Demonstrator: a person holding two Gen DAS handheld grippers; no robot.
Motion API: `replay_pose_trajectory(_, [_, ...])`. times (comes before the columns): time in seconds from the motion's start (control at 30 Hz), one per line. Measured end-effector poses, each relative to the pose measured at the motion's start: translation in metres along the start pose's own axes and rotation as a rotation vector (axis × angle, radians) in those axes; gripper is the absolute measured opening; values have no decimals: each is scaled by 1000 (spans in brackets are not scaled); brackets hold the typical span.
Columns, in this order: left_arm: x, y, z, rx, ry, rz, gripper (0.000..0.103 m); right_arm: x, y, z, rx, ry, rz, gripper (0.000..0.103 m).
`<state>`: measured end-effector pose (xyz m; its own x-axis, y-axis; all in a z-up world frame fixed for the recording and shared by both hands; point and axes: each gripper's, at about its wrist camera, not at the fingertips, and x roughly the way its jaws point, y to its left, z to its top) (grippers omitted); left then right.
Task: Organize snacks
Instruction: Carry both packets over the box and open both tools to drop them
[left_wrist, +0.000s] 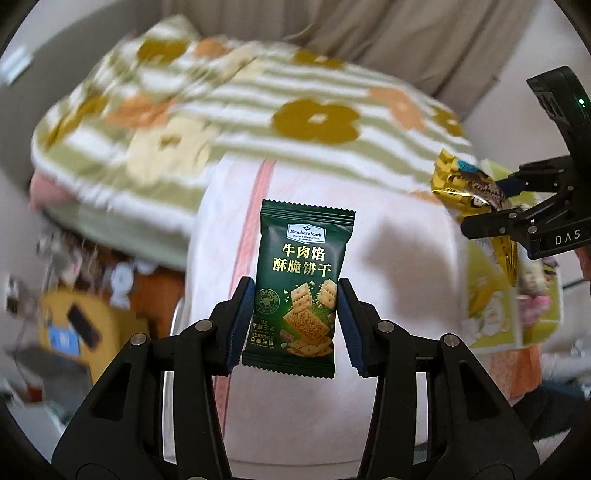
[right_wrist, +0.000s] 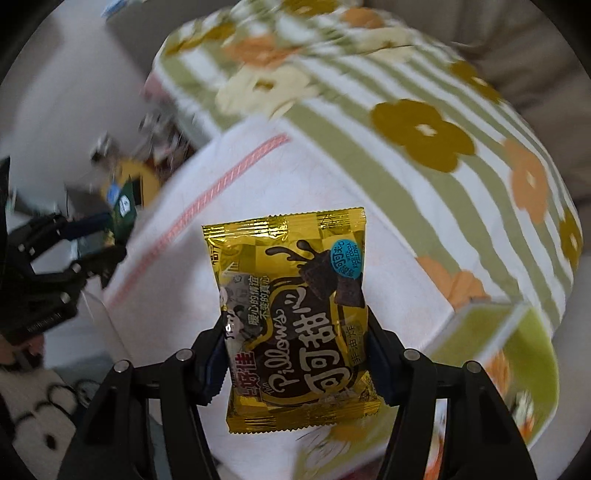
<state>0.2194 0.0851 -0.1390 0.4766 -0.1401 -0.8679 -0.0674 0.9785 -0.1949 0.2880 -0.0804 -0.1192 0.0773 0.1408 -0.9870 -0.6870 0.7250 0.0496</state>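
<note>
Left fingers clamp green cracker packet; right fingers clamp gold cocoa packet.

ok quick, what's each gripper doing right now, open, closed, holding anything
left gripper: closed on the green cracker packet, held upright.
right gripper: closed on the gold cocoa snack packet.
</note>
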Motion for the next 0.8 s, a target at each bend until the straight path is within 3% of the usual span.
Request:
replay_pose_trajectory(0.27, [-40,-75,58,208,-99,-148,41,-101,-52,-46,310,-165,-37,59])
replay_pose_trajectory(0.47, [-43,-155,81,308,-119,-239,41,-139,-100,-101,480,-231,-92,59])
replay_pose_trajectory(0.8, [2,-287,102,364,-71,-298,41,-155,-157,-187,514,-283,-231,59])
